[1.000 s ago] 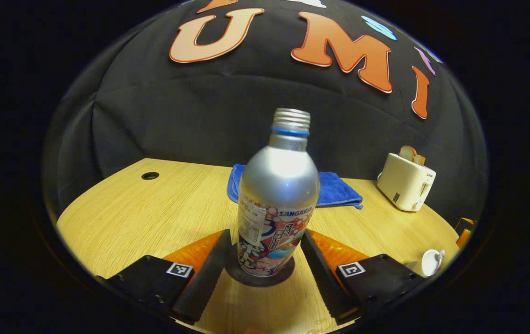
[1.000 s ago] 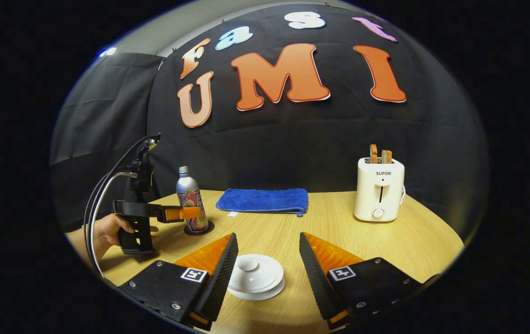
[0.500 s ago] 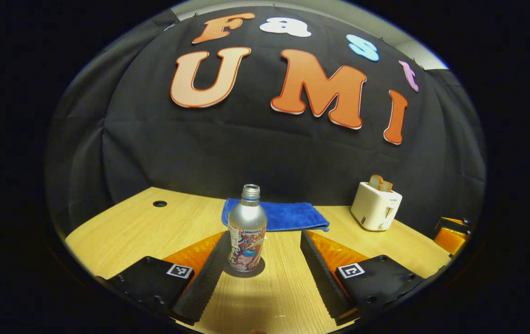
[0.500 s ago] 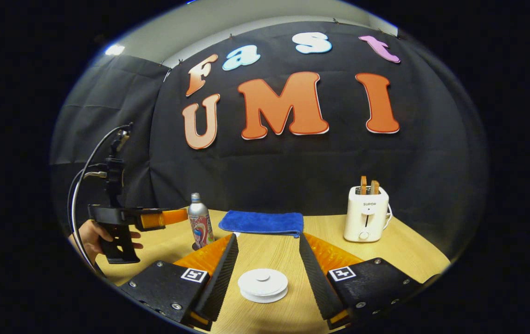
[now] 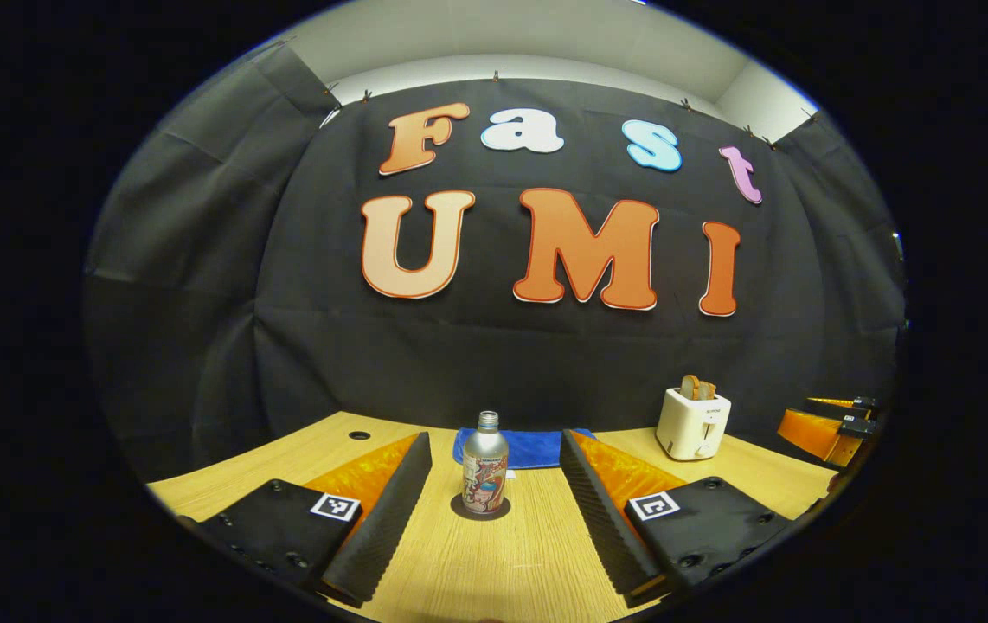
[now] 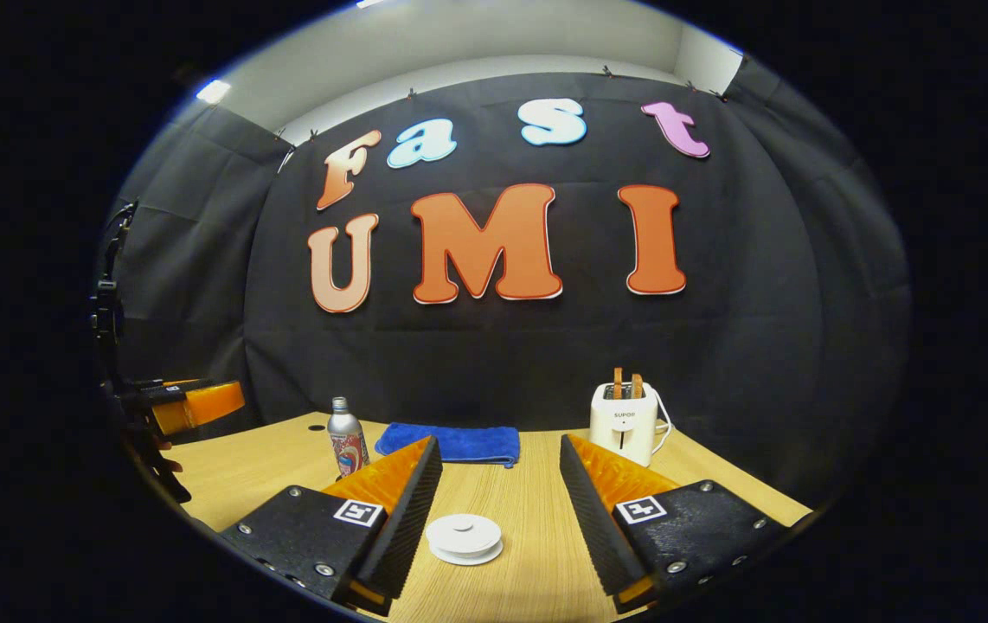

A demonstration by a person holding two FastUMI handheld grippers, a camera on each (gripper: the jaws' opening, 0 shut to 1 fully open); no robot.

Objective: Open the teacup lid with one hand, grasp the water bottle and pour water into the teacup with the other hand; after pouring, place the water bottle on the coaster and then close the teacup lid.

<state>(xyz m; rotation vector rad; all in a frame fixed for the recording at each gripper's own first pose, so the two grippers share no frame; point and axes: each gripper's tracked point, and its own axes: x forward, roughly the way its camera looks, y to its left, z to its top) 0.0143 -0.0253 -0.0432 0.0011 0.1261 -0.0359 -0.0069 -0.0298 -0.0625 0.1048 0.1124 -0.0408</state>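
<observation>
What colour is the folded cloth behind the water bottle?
The cloth is blue; it shows best in the right gripper view.

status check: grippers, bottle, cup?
Left gripper open, off the water bottle. Bottle upright on coaster. Right gripper open; lid sits on teacup. Nothing in the way.

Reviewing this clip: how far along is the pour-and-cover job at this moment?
Looks essentially finished. The water bottle stands upright on the dark coaster, and the lid sits on the teacup, closed. Nothing is in hand: the left gripper and right gripper are open, off the bottle and cup. Whether water was poured cannot be seen. Nothing visible remains.
</observation>
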